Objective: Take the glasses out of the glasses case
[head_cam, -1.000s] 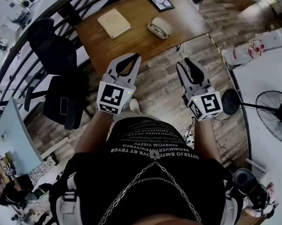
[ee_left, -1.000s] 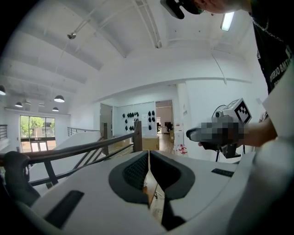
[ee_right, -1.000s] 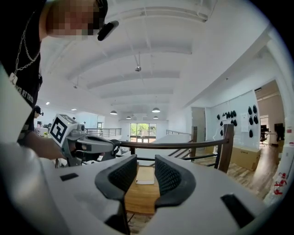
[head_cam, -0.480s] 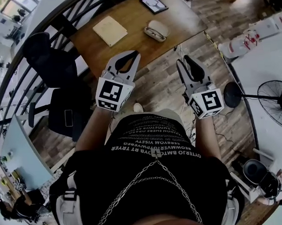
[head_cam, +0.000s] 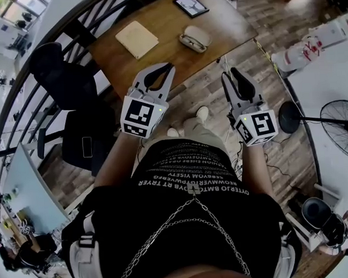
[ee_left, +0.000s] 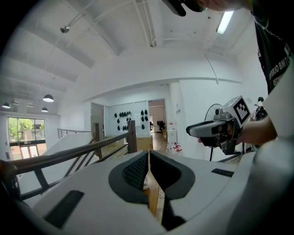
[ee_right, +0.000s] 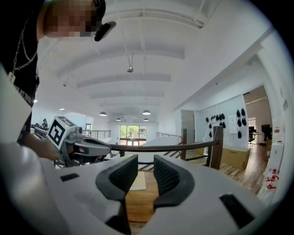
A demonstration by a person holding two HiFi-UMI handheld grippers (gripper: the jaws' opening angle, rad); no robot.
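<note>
1. Reaching across the table carries the first risk. Both grippers hang off its near edge, over the floor, so a low approach could knock that edge.
2. The black chair stands off the table's left edge, and a wide swing of the left arm could clip it.
3. The left gripper has its fingers pressed together on nothing. Arriving like that, it can only shove the case, not steady it.
4. The right gripper has its fingers apart with nothing between them, and they have just been closing. If they narrow further, they may not straddle the lid or the frame.
5. The glasses case lies toward the table's far right corner, between the beige pad and the right edge, well apart from both grippers. It looks light and rounded, so a one-sided push could slide it toward that edge. Whether its lid is open is too small to tell. A hard pinch inside could bend the glasses.
</note>
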